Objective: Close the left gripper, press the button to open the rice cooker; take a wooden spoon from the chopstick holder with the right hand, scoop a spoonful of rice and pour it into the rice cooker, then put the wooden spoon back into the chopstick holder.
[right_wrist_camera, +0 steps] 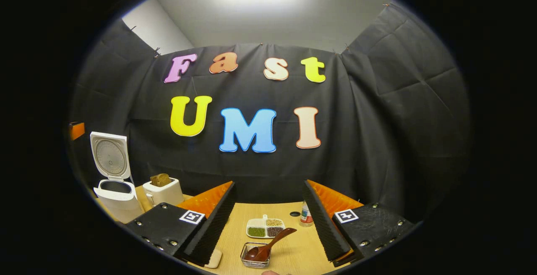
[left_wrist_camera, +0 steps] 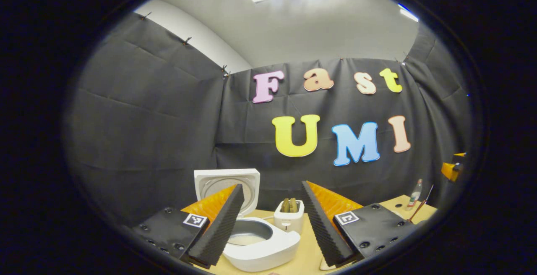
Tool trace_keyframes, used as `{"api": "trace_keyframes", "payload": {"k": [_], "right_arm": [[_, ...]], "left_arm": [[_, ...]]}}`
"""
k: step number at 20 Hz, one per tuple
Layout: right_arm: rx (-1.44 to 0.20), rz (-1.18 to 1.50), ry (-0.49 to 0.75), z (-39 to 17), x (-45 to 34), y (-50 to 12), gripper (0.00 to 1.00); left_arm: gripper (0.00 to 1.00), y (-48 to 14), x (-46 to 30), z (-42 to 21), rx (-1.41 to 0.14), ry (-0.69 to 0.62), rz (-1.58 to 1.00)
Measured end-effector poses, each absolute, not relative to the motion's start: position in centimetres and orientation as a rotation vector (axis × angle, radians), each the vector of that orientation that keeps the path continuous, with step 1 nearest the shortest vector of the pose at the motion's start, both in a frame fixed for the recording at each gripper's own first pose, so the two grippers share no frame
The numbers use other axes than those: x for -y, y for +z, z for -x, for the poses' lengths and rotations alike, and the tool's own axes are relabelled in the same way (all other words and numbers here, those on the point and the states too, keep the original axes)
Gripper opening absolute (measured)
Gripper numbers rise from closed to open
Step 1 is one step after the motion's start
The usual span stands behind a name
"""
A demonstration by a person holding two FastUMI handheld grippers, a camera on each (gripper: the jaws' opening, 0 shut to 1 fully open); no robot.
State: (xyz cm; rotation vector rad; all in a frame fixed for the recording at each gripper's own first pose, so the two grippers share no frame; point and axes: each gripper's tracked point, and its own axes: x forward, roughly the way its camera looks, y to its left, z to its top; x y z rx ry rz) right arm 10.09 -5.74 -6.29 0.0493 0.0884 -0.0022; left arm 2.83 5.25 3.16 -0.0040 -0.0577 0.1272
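Note:
The white rice cooker (left_wrist_camera: 268,250) stands open, its lid (left_wrist_camera: 226,184) tipped up behind it and the inner pot showing. My left gripper (left_wrist_camera: 272,235) is open above the table with the cooker's rim between and just beyond its fingers, touching nothing. In the right gripper view the cooker (right_wrist_camera: 113,197) is far left, lid up. The wooden spoon (right_wrist_camera: 268,243) rests bowl-down in the small clear chopstick holder (right_wrist_camera: 255,261), its handle leaning up to the right. My right gripper (right_wrist_camera: 268,229) is open, above and behind the holder. A white divided dish (right_wrist_camera: 265,227) holds rice and other grains.
A white toaster (left_wrist_camera: 289,218) with bread slices stands right of the cooker, also seen as the toaster (right_wrist_camera: 163,191). A small bottle (right_wrist_camera: 306,215) stands beside the dish. The wooden table (right_wrist_camera: 293,254) ends at the black cloth wall. A pale flat pad (right_wrist_camera: 214,259) lies near the front.

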Motion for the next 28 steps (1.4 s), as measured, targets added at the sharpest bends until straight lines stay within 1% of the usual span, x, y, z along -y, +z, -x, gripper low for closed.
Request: {"api": "trace_keyframes", "payload": {"k": [1,2,4,5,6,8,16,17,18,24,25,26,27,28], "right_arm": [[-0.106,-0.064,-0.003,-10.7,5.9,-7.1,0.97],[-0.127,-0.079,-0.005,-11.3,6.1,-7.9,0.97],[-0.168,-0.112,-0.011,-12.5,6.6,-9.6,0.97],[-0.188,-0.126,-0.013,-13.0,6.7,-10.5,0.97],[-0.208,-0.141,-0.013,-13.5,6.8,-11.3,0.97],[-0.254,-0.165,-0.003,-14.4,6.7,-13.3,0.97],[-0.434,-0.204,-0.061,-16.4,8.8,-22.0,0.98],[-0.454,-0.211,-0.066,-16.5,8.8,-22.9,0.98],[-0.477,-0.217,-0.068,-16.6,8.9,-23.9,0.98],[-0.602,-0.262,-0.063,-16.5,8.0,-28.6,0.98],[-0.622,-0.277,-0.059,-16.4,7.9,-29.4,0.93],[-0.642,-0.297,-0.055,-16.2,7.8,-30.0,0.91],[-0.667,-0.322,-0.055,-15.8,7.7,-30.7,0.85],[-0.691,-0.356,-0.044,-15.8,7.4,-31.2,0.77]], "left_arm": [[0.91,3.3,-5.2,-2.5,0.059,0.129,0.001],[0.99,3.4,-5.3,-2.2,0.058,0.134,-0.007],[0.91,3.5,-5.5,-1.5,0.057,0.145,-0.015],[0.91,3.6,-5.7,-1.2,0.057,0.155,-0.018],[0.99,3.7,-5.9,-0.9,0.055,0.162,-0.019],[0.91,3.6,-6.0,-0.4,0.052,0.175,-0.021],[0.91,4.1,-7.0,1.5,0.042,0.22,-0.062],[0.95,4.1,-7.0,1.7,0.037,0.226,-0.068],[0.91,4.2,-7.1,1.8,0.034,0.23,-0.073],[0.91,4.0,-7.4,2.4,0.016,0.254,-0.094],[0.91,3.9,-7.4,2.5,0.013,0.254,-0.096],[0.95,3.9,-7.4,2.6,0.01,0.255,-0.098],[0.95,3.8,-7.4,2.7,0.009,0.257,-0.102],[0.91,3.9,-7.3,2.8,0.008,0.255,-0.104]]}}
